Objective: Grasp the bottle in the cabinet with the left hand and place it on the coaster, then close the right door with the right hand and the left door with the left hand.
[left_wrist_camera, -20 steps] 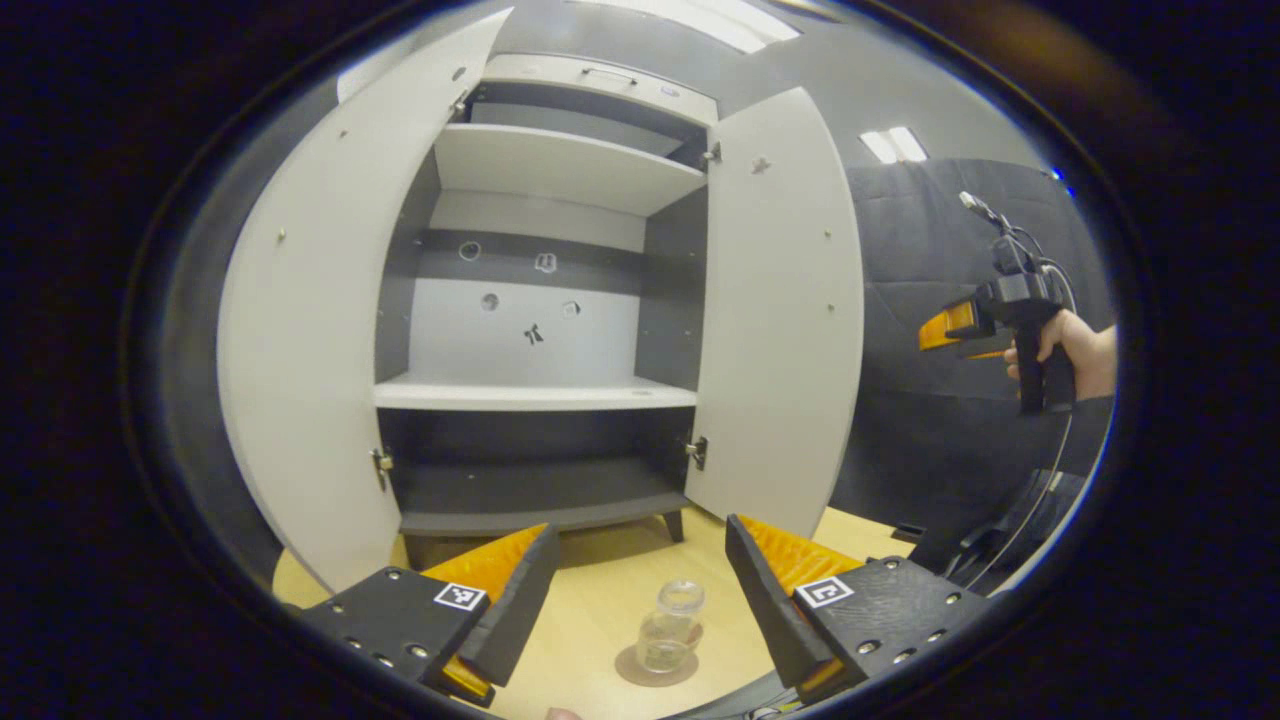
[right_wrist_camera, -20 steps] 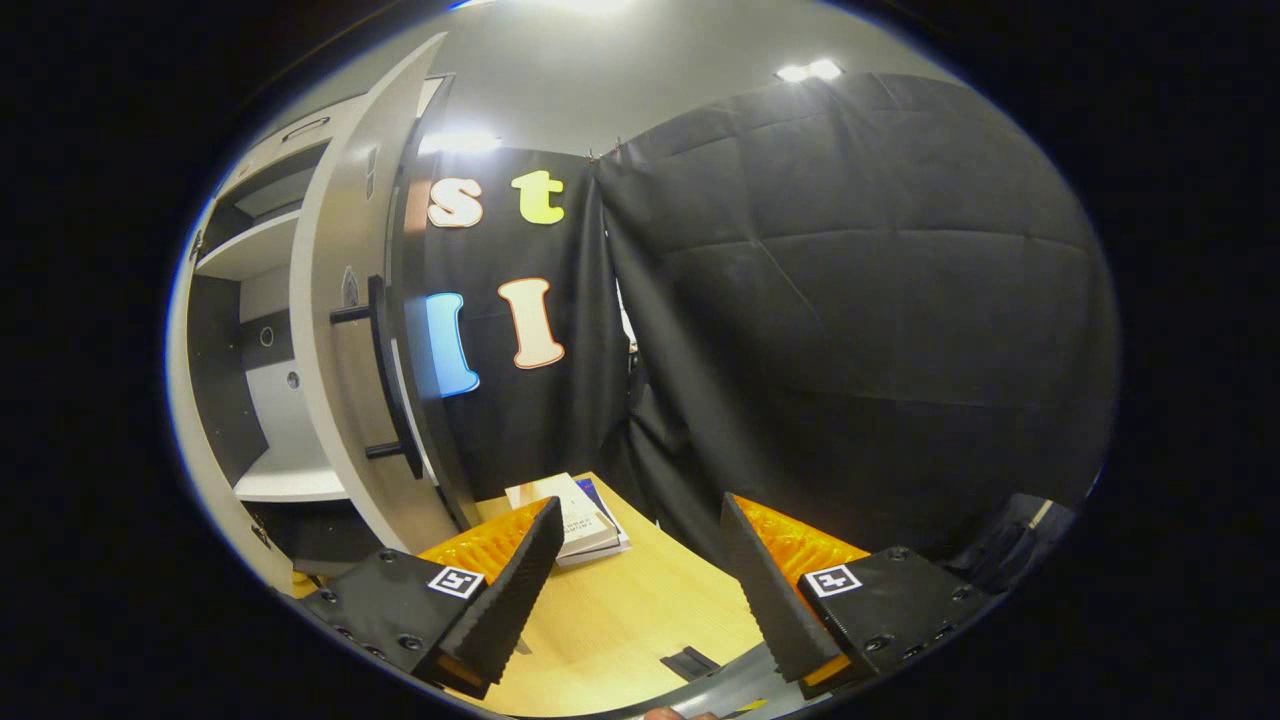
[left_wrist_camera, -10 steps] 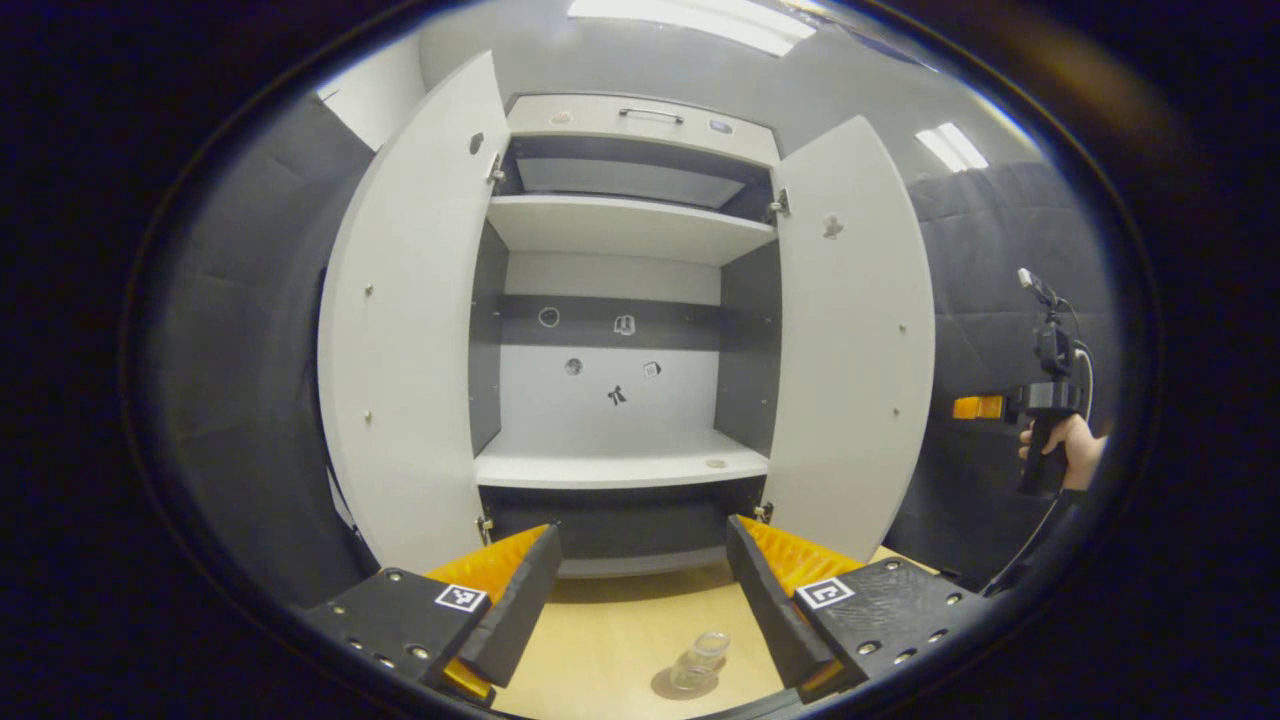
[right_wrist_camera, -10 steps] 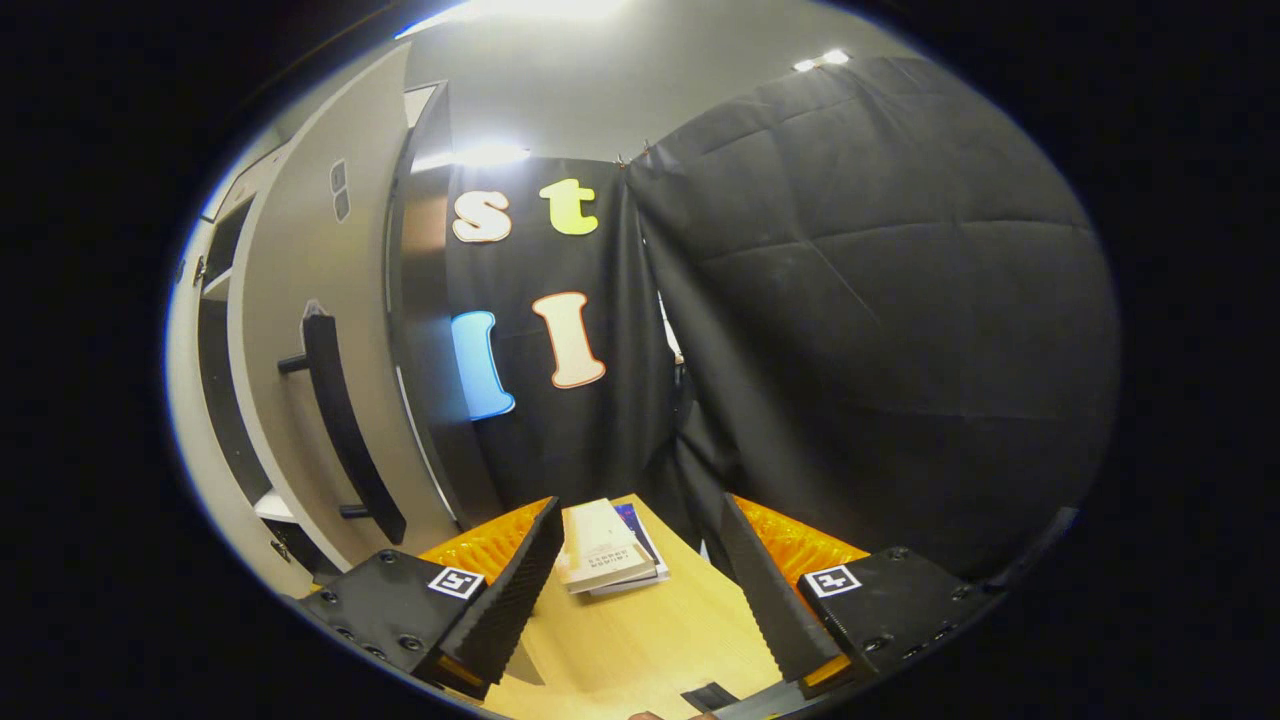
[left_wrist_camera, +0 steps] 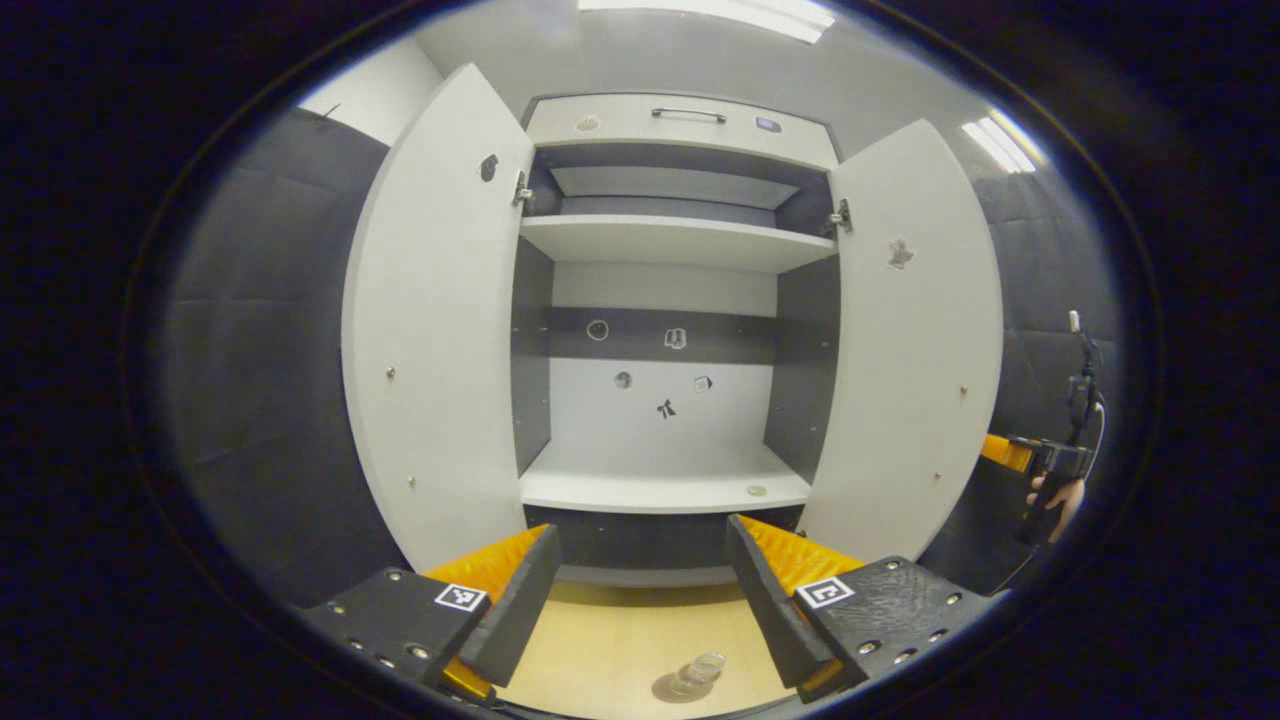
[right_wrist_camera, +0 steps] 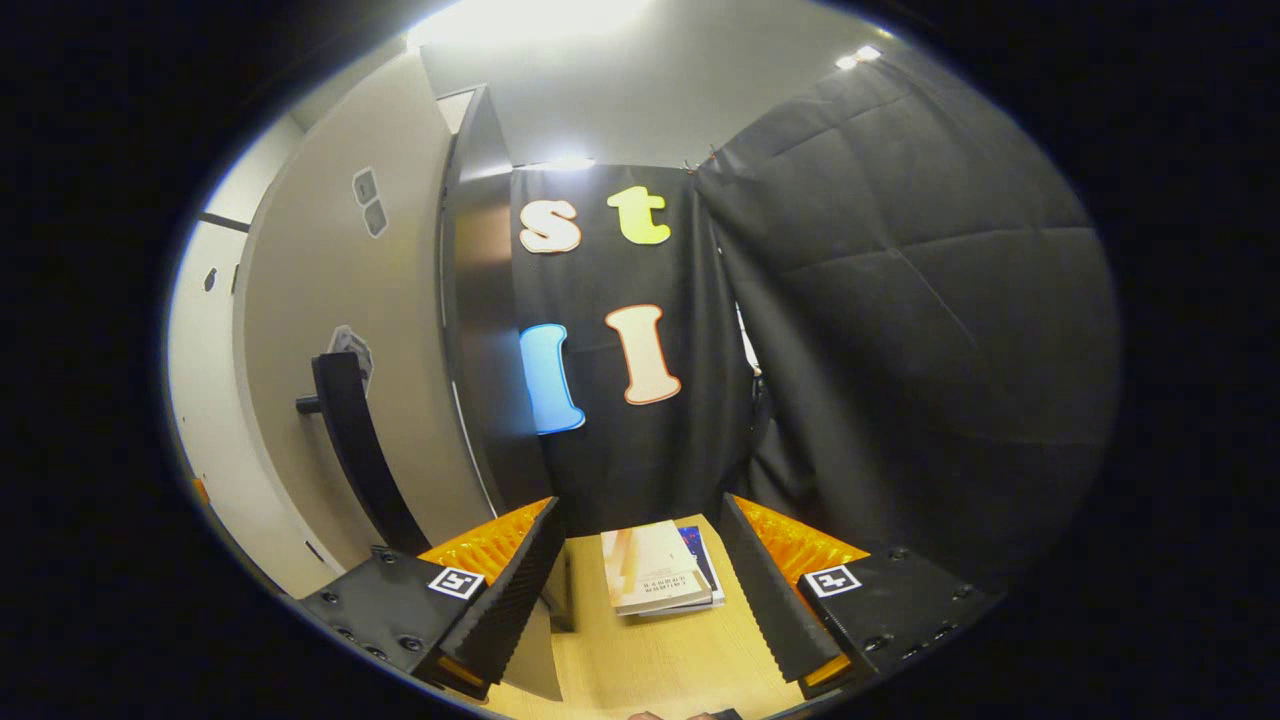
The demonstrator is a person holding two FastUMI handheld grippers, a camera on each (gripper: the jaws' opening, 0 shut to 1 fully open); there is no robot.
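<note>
Small clear glass bottle [left_wrist_camera: 698, 672] parked on round brown coaster [left_wrist_camera: 672, 688] w/ left gripper [left_wrist_camera: 640, 575] backed off, wide & empty; right gripper [right_wrist_camera: 640, 570], also wide, now swung round beside white right door's [right_wrist_camera: 330, 330] black bar handle [right_wrist_camera: 355, 440], so prob door-closing next.

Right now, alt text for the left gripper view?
A tall white cabinet stands with both doors wide open and bare shelves. Below, the open left gripper frames a clear bottle on a round coaster on the wooden table.
</note>
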